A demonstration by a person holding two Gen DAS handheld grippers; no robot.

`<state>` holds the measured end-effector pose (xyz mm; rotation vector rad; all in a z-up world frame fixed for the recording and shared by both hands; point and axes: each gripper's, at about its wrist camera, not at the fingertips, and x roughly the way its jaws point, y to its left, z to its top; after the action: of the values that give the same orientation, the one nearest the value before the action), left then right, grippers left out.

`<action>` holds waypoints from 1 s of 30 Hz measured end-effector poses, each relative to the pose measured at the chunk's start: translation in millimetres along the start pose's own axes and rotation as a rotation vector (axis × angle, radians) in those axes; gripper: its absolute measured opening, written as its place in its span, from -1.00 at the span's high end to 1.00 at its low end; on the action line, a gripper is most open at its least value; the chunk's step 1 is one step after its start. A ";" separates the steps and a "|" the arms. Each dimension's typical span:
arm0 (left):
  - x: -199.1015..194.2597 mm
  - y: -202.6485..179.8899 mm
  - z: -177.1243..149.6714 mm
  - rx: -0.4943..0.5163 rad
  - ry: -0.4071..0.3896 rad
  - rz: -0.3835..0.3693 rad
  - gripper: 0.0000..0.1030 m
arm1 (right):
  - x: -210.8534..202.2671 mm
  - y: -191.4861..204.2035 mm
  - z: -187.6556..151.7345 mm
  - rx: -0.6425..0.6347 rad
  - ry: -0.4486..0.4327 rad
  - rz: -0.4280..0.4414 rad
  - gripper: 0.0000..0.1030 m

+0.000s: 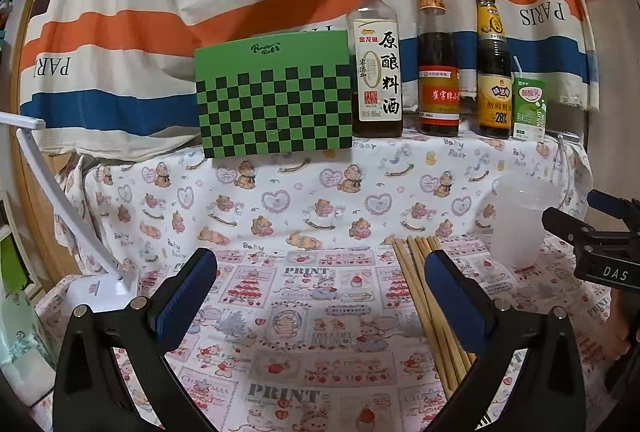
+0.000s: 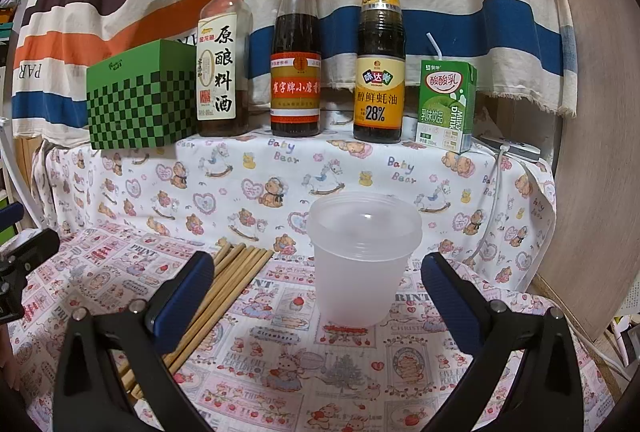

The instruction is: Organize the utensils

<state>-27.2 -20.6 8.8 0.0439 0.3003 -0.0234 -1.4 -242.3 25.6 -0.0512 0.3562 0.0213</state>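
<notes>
Several wooden chopsticks [image 1: 420,284] lie side by side on the printed tablecloth, also in the right wrist view [image 2: 232,276]. A translucent plastic cup [image 2: 362,256] stands upright and empty to their right; it shows in the left wrist view [image 1: 520,220] too. My left gripper [image 1: 320,296] is open and empty above the cloth, its right finger over the chopsticks. My right gripper [image 2: 316,300] is open and empty, with the cup just ahead between its fingers and the chopsticks under its left finger.
On a raised shelf at the back stand a green checkered box [image 1: 274,94], three sauce bottles [image 2: 296,48] and a green milk carton [image 2: 446,104]. A white desk lamp [image 1: 100,272] stands at the left. A wooden board [image 2: 592,152] leans at the right.
</notes>
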 end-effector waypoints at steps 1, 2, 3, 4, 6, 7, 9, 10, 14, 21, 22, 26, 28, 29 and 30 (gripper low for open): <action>0.4 -0.4 0.7 0.001 0.001 0.001 -1.00 | 0.0 0.0 -0.1 0.000 0.000 0.000 -1.00; 0.4 -0.4 0.9 0.001 0.002 0.001 -1.00 | -0.1 0.0 -0.1 0.000 0.000 0.000 -1.00; 0.5 -0.6 0.8 0.002 0.002 0.001 -1.00 | 0.0 0.1 -0.1 0.000 0.001 0.001 -1.00; 0.3 -0.3 0.9 0.001 0.001 0.001 -1.00 | 0.0 0.2 -0.2 0.001 0.002 0.003 -1.00; 0.5 0.0 1.3 0.001 0.002 0.000 -1.00 | 0.5 0.2 -0.8 0.000 0.006 0.008 -1.00; 0.5 0.0 1.3 0.001 0.003 0.000 -1.00 | 0.2 0.5 -0.7 -0.001 0.007 0.009 -1.00; 0.5 -0.1 1.0 0.001 0.003 0.000 -1.00 | -0.7 0.7 -0.2 -0.002 0.005 0.008 -1.00; 0.3 0.0 0.9 0.002 0.002 0.001 -1.00 | -0.4 1.0 -0.1 -0.002 0.006 0.009 -1.00; 0.5 0.4 1.1 0.002 0.002 0.000 -1.00 | 1.8 0.8 -1.3 -0.001 0.011 0.009 -1.00; 0.4 0.1 0.5 0.001 0.002 0.000 -1.00 | 1.7 0.5 -1.6 -0.001 0.012 0.010 -1.00; 0.6 0.1 0.5 0.002 0.002 -0.001 -1.00 | 1.9 0.6 -1.2 -0.001 0.012 0.009 -1.00; 0.3 -0.6 0.2 0.002 0.002 -0.002 -1.00 | 1.8 0.6 -1.4 -0.002 0.011 0.010 -1.00; 0.4 -0.7 0.2 0.002 0.003 -0.002 -1.00 | 2.1 0.4 -1.1 -0.001 0.013 0.011 -1.00; 0.4 -0.8 0.1 0.002 0.003 -0.002 -1.00 | 2.0 0.5 -1.1 -0.001 0.013 0.011 -1.00; 0.2 -1.0 -0.1 0.003 0.003 -0.001 -1.00 | 1.7 0.5 -1.3 -0.002 0.013 0.011 -1.00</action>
<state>-27.1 -21.6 8.7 0.0466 0.3031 -0.0252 -0.2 -241.8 23.8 -0.0511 0.3696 0.0324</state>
